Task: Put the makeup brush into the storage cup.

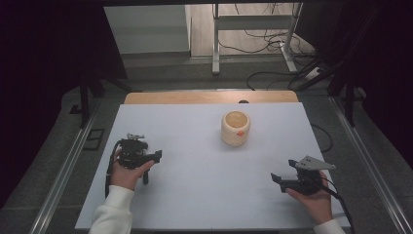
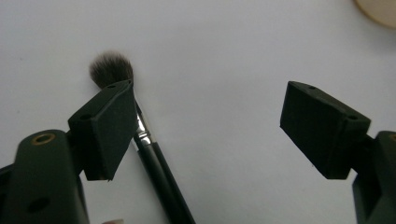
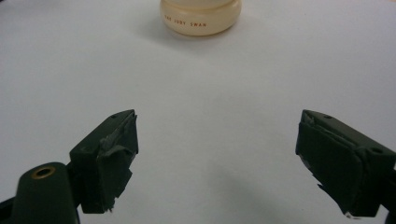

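Brush (image 2: 154, 154) lies flat on desk (image 1: 204, 185), touching my left gripper's (image 2: 205, 121) left jaw, axis along them; both jaws released, holding nothing.

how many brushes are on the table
1: the brush lies on the white table under the left gripper, beside its left jaw. None other shows; the cup's inside is hidden.

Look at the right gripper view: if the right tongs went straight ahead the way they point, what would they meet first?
Probably the cream jar. It stands ahead, roughly centred between the open right tongs, with bare white table between. Depth is hard to judge, so this is likely, not certain.
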### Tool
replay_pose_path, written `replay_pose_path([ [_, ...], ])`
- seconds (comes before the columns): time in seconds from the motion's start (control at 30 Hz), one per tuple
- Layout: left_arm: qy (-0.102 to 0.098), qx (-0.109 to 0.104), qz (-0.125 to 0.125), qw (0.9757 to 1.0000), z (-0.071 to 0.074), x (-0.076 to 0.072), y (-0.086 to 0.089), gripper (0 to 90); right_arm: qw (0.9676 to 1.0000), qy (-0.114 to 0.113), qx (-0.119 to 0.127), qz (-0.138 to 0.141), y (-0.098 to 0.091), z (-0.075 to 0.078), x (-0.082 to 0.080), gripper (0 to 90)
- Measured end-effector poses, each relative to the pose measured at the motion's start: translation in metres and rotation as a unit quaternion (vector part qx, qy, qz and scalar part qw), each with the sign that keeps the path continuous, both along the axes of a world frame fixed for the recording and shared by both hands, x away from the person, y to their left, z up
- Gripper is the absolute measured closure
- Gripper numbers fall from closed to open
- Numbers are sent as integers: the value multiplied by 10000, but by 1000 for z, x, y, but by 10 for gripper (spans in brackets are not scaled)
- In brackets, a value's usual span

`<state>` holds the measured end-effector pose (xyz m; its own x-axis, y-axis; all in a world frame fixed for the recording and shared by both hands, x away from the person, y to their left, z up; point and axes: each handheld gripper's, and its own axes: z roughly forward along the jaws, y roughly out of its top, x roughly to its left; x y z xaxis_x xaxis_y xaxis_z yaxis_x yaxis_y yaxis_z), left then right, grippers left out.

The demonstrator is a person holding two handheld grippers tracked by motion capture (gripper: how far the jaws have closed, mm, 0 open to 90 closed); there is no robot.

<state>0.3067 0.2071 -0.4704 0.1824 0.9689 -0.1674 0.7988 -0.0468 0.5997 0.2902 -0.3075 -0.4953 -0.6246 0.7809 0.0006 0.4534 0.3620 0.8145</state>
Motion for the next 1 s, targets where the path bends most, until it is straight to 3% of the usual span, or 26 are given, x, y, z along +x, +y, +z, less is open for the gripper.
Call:
replay_pose_path([
  [0.23,135,35,140,9998,-4,7,6,195,10000,-25,13,-10,0,1,-1,137],
  [0.43,239,-76,219,9994,-9,13,11,194,10000,-11,8,8,1,1,-1,137],
  [0.7,382,64,245,9989,-18,18,18,192,10000,1,-4,6,1,0,-1,137],
  [1.0,491,3,347,9982,-28,23,24,192,10000,26,-27,32,2,-1,-1,137],
])
